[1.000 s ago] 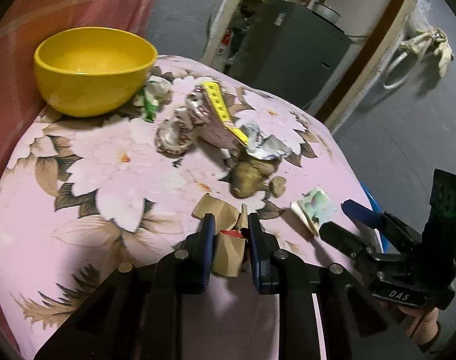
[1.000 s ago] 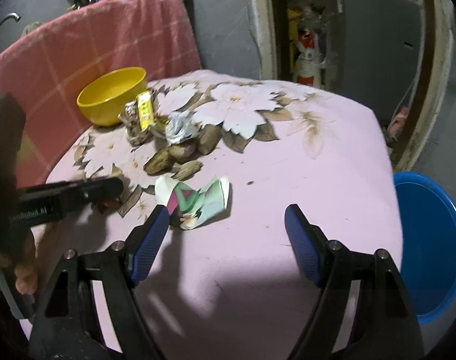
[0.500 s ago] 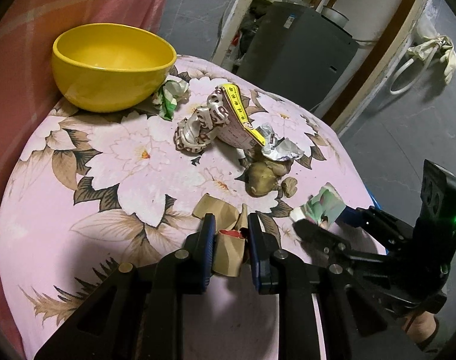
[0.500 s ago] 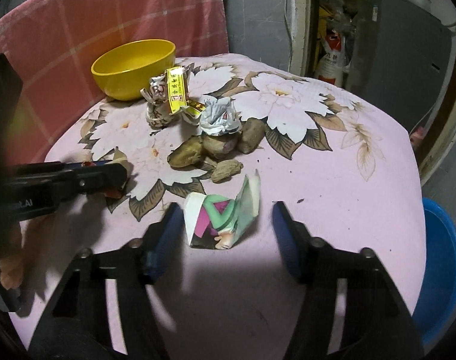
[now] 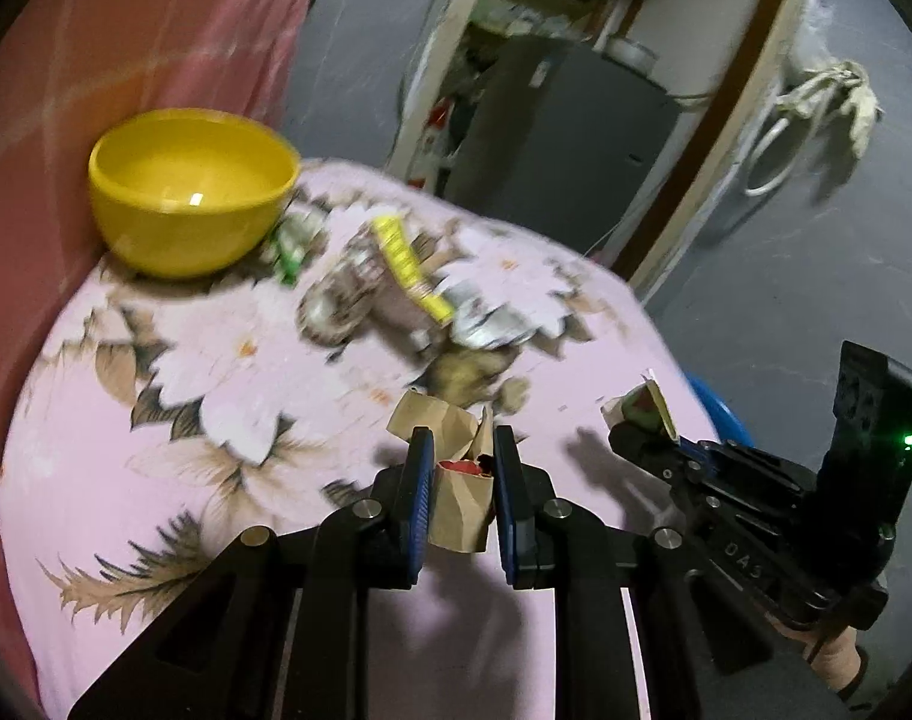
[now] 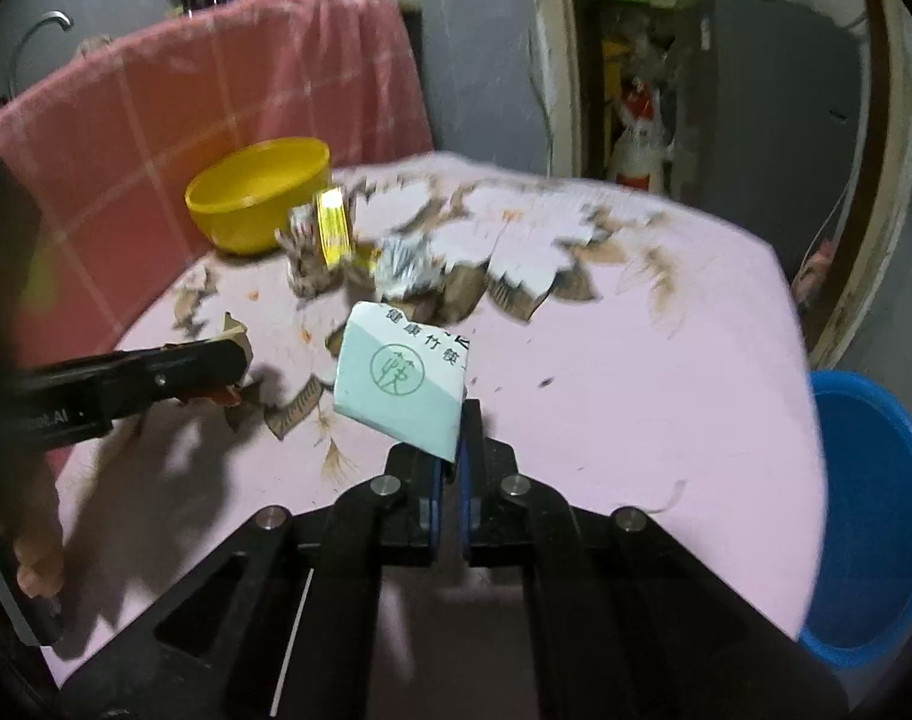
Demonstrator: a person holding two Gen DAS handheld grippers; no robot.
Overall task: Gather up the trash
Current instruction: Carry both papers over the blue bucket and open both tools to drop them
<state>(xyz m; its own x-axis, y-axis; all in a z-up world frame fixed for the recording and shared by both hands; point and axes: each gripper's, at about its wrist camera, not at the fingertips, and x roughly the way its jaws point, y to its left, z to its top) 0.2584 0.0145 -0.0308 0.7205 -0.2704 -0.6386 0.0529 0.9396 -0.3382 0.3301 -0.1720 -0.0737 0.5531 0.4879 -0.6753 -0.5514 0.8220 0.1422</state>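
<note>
My right gripper (image 6: 450,450) is clamped on a pale green paper packet (image 6: 399,384) with a circular stamp, lifted over the pink floral cloth (image 6: 606,372); my left gripper (image 5: 461,480) pinches crumpled brown paper (image 5: 459,504) with something red inside; remaining wrappers (image 5: 396,276) beside the yellow bowl (image 5: 192,192) are motion-blurred; blue bin (image 6: 870,510) is cut off at frame edge.

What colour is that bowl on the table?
Yellow; the bowl shows best in the left wrist view.

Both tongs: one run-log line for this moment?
left tongs: shut on brown paper scrap | right tongs: shut on pale green wrapper | blue bin: beside table
</note>
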